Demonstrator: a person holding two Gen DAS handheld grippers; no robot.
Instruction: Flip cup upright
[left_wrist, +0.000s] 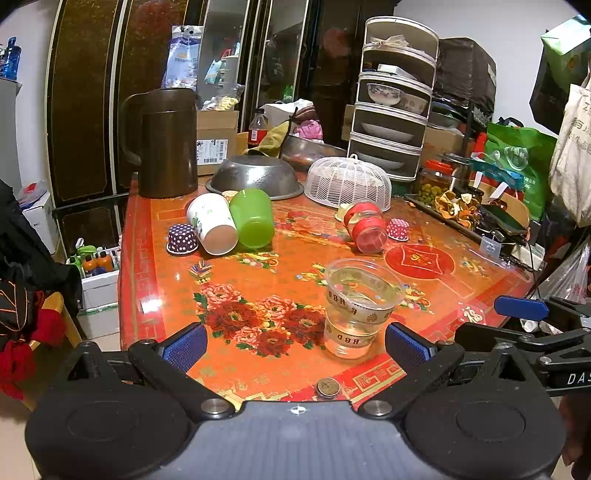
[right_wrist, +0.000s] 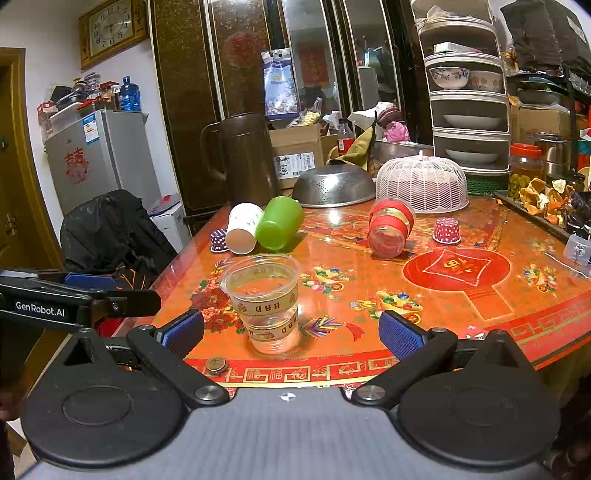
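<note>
A clear plastic cup (left_wrist: 360, 306) with gold ribbon bands stands upright near the table's front edge; it also shows in the right wrist view (right_wrist: 266, 301). A white paper cup (left_wrist: 211, 223) and a green cup (left_wrist: 252, 217) lie on their sides side by side at the back left. A red-banded clear cup (left_wrist: 365, 227) lies on its side at the back right. My left gripper (left_wrist: 295, 347) is open and empty, just in front of the clear cup. My right gripper (right_wrist: 291, 332) is open and empty, with the clear cup between and beyond its fingers.
A purple dotted cupcake liner (left_wrist: 181, 239) and a red dotted one (left_wrist: 398, 229) sit on the red floral table (left_wrist: 258, 280). A brown jug (left_wrist: 166, 144), steel colander (left_wrist: 255, 177), white mesh cover (left_wrist: 349, 182) and dish rack (left_wrist: 395, 96) stand behind. A coin (left_wrist: 328, 387) lies at the front edge.
</note>
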